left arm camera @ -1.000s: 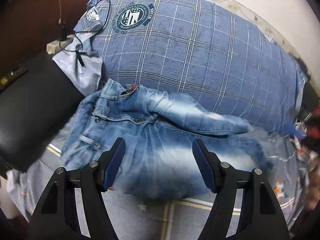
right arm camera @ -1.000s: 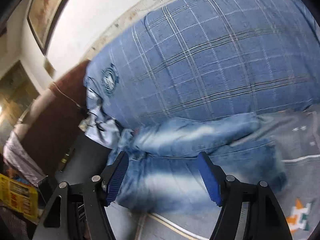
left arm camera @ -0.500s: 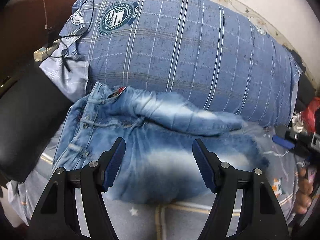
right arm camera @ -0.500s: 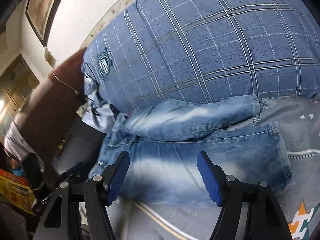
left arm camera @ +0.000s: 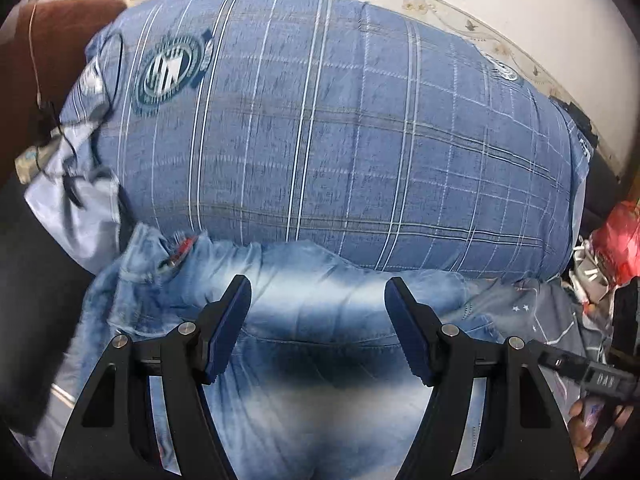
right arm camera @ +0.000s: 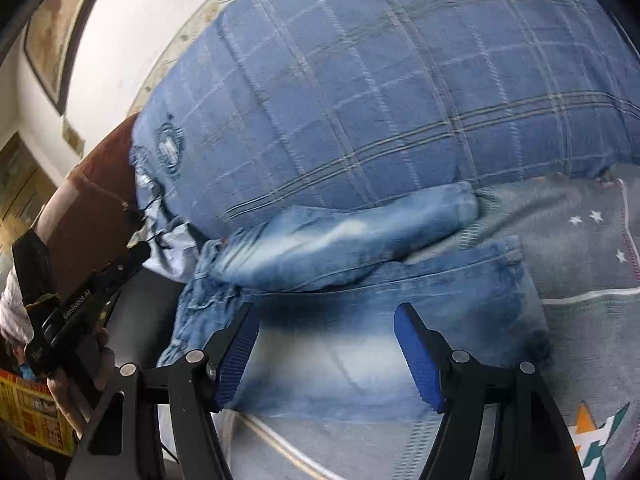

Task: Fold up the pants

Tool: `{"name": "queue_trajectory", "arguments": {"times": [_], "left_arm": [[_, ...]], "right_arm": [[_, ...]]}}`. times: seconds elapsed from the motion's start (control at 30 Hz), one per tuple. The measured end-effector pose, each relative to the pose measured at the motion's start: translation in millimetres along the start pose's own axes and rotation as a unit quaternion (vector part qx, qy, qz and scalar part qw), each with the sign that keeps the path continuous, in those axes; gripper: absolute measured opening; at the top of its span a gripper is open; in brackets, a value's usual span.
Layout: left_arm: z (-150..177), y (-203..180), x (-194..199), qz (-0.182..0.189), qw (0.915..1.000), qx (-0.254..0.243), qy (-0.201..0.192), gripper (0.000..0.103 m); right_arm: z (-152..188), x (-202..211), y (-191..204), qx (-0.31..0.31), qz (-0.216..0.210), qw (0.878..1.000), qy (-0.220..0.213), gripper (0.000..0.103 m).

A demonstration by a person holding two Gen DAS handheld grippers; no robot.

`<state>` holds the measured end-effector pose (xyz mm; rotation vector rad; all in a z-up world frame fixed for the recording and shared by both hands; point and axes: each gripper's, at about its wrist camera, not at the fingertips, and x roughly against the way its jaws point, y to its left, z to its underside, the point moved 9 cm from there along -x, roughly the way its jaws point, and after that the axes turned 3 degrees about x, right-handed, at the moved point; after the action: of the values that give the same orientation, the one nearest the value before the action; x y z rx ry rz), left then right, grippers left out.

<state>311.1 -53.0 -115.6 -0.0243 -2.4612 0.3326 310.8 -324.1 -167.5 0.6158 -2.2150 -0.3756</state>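
Observation:
Faded blue jeans [left arm camera: 320, 320] lie folded on a grey bed sheet [right arm camera: 584, 264], with one leg lying along the foot of a big blue checked pillow [left arm camera: 340, 140]. The waistband is at the left. My left gripper [left arm camera: 318, 308] is open and empty, close over the middle of the jeans. The jeans also show in the right wrist view [right arm camera: 360, 304]. My right gripper [right arm camera: 326, 340] is open and empty above the jeans near their front edge. The left gripper's body [right arm camera: 80, 312] shows at the left of the right wrist view.
The pillow [right arm camera: 380, 100] fills the space behind the jeans. A brown headboard [left arm camera: 60, 40] with a cable and a black panel [left arm camera: 32, 300] stand at the left. Red bags and clutter [left arm camera: 616, 240] lie at the right. The sheet has star and coloured prints [right arm camera: 592, 436].
Both grippers have moved forward and lower, closer to the jeans. The left view now sits over the middle of the jeans. Both stay open.

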Motion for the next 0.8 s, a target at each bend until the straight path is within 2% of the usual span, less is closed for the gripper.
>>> {"name": "queue_trajectory", "arguments": {"times": [0.07, 0.1, 0.2, 0.27, 0.4, 0.5, 0.53, 0.6, 0.67, 0.7, 0.77, 0.8], "left_arm": [[12.6, 6.3, -15.9, 0.001, 0.9989, 0.017, 0.044, 0.07], [16.0, 8.8, -20.4, 0.013, 0.9978, 0.023, 0.061, 0.07], [15.0, 22.8, -19.9, 0.008, 0.9971, 0.041, 0.064, 0.07], [18.0, 30.9, -23.0, 0.029, 0.9941, 0.069, 0.078, 0.07], [25.6, 42.0, -29.9, 0.033, 0.9902, 0.096, 0.096, 0.07], [29.7, 45.5, -34.3, 0.036, 0.9885, 0.103, 0.105, 0.07], [30.6, 44.1, -35.3, 0.043, 0.9874, 0.105, 0.11, 0.07], [30.6, 41.4, -36.3, 0.053, 0.9861, 0.107, 0.115, 0.07], [31.1, 37.9, -36.0, 0.062, 0.9854, 0.107, 0.118, 0.07], [31.6, 36.8, -35.7, 0.063, 0.9853, 0.106, 0.118, 0.07], [31.8, 36.0, -34.2, 0.068, 0.9848, 0.108, 0.118, 0.07], [31.9, 34.9, -33.0, 0.07, 0.9846, 0.109, 0.118, 0.07]], "right_arm": [[-2.4, -4.3, -18.3, -0.008, 0.021, 1.0, 0.005, 0.069], [-4.9, -8.7, -25.6, -0.011, 0.028, 1.0, 0.009, 0.069], [-24.5, -29.3, -44.6, -0.02, 0.045, 0.999, 0.022, 0.069], [-41.7, -47.6, -55.1, -0.025, 0.058, 0.997, 0.032, 0.069], [-88.6, -100.0, -106.5, -0.05, 0.165, 0.983, 0.067, 0.067], [-111.9, -133.9, -143.9, -0.061, 0.203, 0.972, 0.101, 0.063], [-114.1, -142.2, -153.0, -0.068, 0.206, 0.97, 0.113, 0.063], [-109.2, -163.8, -158.4, -0.09, 0.16, 0.973, 0.143, 0.052], [-106.0, -170.9, -152.9, -0.105, 0.123, 0.976, 0.146, 0.042], [-105.0, -172.2, -146.6, -0.097, 0.112, 0.978, 0.145, 0.015], [-108.6, -162.6, -135.1, -0.078, 0.118, 0.982, 0.124, 0.011], [-114.4, -150.9, -119.0, -0.063, 0.096, 0.988, 0.103, 0.008]]}}
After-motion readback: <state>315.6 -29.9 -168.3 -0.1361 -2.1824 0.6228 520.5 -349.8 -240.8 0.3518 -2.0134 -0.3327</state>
